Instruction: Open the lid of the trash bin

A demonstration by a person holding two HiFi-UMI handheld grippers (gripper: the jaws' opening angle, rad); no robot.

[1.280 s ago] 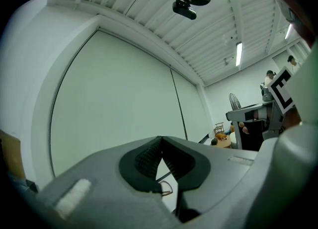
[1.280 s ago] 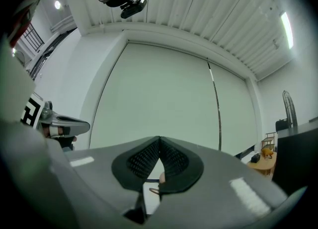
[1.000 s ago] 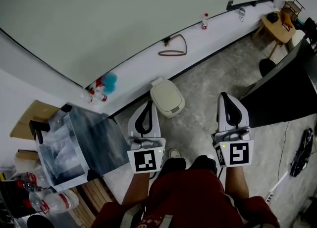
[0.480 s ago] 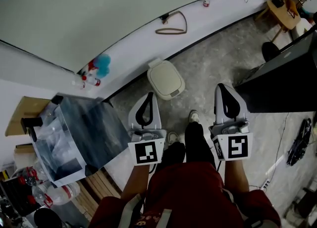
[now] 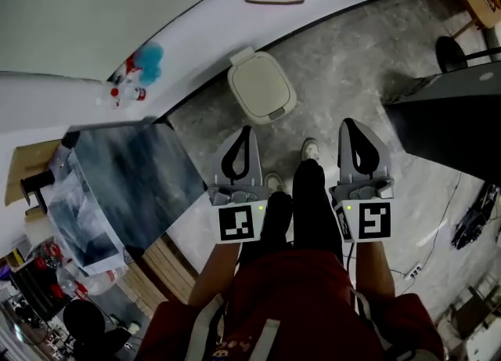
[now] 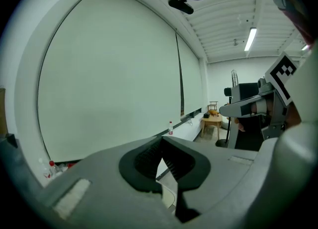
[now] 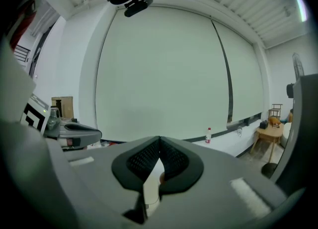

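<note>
— Head view: where's the trash bin?
— On the floor against the white ledge; cream, its rounded lid shut flat. Your left claw and right claw are pressed together, empty.

No lettering can be read; the bottle label looks too small to tell.

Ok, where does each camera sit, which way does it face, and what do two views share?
Head view: on the head, facing steeply down: trash bin, left gripper, right gripper, legs.
Left gripper view: on the left gripper, facing the wall past its shut jaws; the right gripper shows at right.
Right gripper view: the same on the right gripper; left gripper at left.
Shared: both gripper views show the bottle.
</note>
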